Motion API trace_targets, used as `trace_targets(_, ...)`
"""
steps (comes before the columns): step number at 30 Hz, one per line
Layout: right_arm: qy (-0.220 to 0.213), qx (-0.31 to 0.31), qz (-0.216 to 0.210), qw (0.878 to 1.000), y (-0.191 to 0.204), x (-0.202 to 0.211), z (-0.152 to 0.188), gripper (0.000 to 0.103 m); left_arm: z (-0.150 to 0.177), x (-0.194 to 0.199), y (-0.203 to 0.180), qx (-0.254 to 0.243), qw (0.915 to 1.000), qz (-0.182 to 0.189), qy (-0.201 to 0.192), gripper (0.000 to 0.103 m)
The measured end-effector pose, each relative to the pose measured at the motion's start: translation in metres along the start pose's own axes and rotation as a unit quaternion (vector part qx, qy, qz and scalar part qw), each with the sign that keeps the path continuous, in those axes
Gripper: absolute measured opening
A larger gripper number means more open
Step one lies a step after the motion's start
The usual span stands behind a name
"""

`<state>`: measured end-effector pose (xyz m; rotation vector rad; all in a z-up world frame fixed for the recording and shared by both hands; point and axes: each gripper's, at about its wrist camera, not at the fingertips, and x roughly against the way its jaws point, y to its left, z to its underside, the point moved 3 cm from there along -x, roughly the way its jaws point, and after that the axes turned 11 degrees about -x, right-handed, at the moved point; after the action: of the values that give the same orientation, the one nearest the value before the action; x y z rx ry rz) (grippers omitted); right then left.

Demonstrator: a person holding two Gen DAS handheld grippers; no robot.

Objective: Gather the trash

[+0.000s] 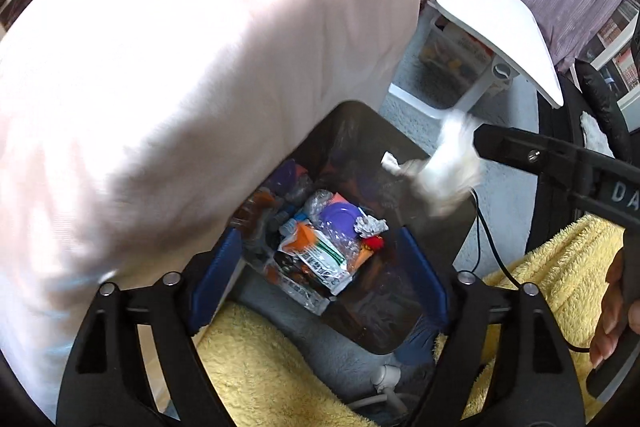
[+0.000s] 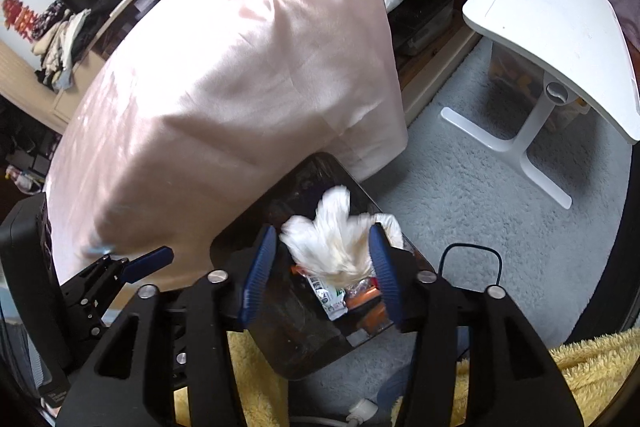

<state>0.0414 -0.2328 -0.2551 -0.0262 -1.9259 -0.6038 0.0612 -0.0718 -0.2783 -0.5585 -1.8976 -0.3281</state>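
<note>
Tissue wad (image 2: 336, 243), white and crumpled, sits between the pads of the right tongs (image 2: 320, 267), directly over the open mouth of the black trash bin (image 2: 256, 227). Motion blur on it, and the pads look clear of its sides, so my read is it's released and dropping; can't fully rule out light contact at the 3 o'clock pad. In the left wrist view the same wad (image 1: 444, 171) hangs off the tip of the right tongs (image 1: 496, 147) at 2 o'clock, above the bin rim (image 1: 440, 155).

Left tongs (image 1: 320, 267): jaws apart, nothing between them, pointed down into the bin. Bin already holds wrappers (image 1: 320, 259), a purple lid (image 1: 338, 219) and a foil scrap (image 1: 370, 227).

Handling, judged: the wad is near weightless, soft, compresses to nothing. It won't slip but may cling to ribbed pads or drift off line in a draught. Pinch it through the bulk of the crumple, not a loose corner, which would tear or unfold. No fragility concern.

Surroundings: pink-covered pillow (image 2: 224, 75) from 9 to 12 o'clock, white side tabletop (image 2: 560, 27) at 2 o'clock, grey carpet (image 2: 480, 207), yellow fleece blanket (image 1: 560, 259) at 4 o'clock.
</note>
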Motion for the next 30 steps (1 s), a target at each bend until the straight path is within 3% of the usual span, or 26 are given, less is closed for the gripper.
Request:
trace_targets(2,-0.009,0.000,-0.002,1.000,0.001,0.008,-0.003,0.062,0.000,0.010,0.003,0.007,0.9998,0.016,-0.004,0.078)
trace_targets(4,-0.025,0.000,-0.003,1.000,0.001,0.021,-0.006,0.084,0.001,0.022,0.005,0.007,0.9998,0.014,-0.010,0.080)
trace_targets(5,-0.034,0.001,-0.002,0.999,0.000,0.029,-0.007,0.089,0.000,0.032,0.004,0.002,0.9998,-0.001,-0.018,0.093)
trace_targets(7,-0.055,0.005,0.001,0.998,0.000,0.046,-0.009,0.099,-0.001,0.054,0.003,-0.005,0.9989,-0.013,-0.045,0.095)
trace_targets(16,-0.173,0.019,0.027,0.984,0.002,0.144,-0.011,0.099,-0.005,0.163,0.008,0.001,0.9865,-0.052,-0.155,0.095)
trace_targets(24,-0.274,0.050,0.051,0.959,0.021,0.226,0.006,0.099,0.002,0.249,0.017,0.011,0.9618,-0.123,-0.244,0.095)
trace_targets(30,-0.332,0.072,0.066,0.938,0.041,0.272,0.020,0.100,0.005,0.293,0.015,0.012,0.9446,-0.159,-0.287,0.095)
